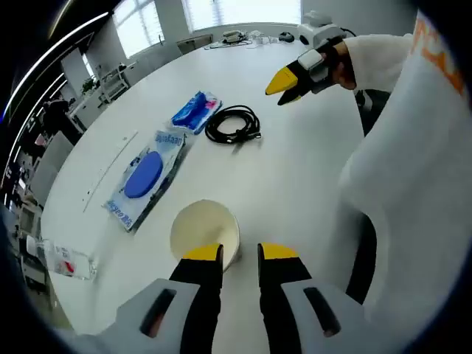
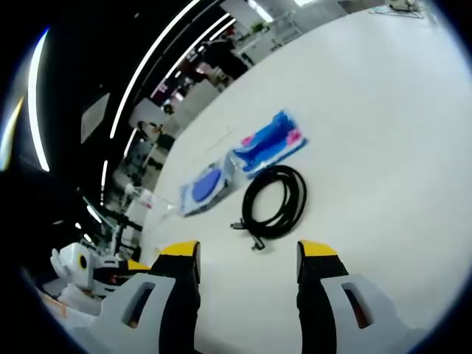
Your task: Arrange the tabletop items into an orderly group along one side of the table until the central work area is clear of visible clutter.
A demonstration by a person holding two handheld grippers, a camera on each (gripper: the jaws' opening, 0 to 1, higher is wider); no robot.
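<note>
White table (image 1: 295, 169); black cable (image 1: 233, 124), cream bowl (image 1: 205, 232), blue packets (image 1: 145, 177), yellow-tipped black left claw (image 1: 240, 254).

I'm at a big round white table (image 1: 295, 169). Bright windows (image 1: 221, 11) run along the far wall in my left gripper view, with desks and shelving (image 1: 103, 85) below them. Long ceiling light strips (image 2: 158, 48) streak a dark ceiling in my right gripper view. More cluttered furniture (image 2: 221, 55) beyond the table edge.

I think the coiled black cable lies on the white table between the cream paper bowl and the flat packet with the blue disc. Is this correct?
Not quite. In the left gripper view the coiled black cable lies on the white table beside the small blue-and-pink packet, far from the cream paper bowl; the flat packet with the blue disc lies nearer the bowl.
</note>
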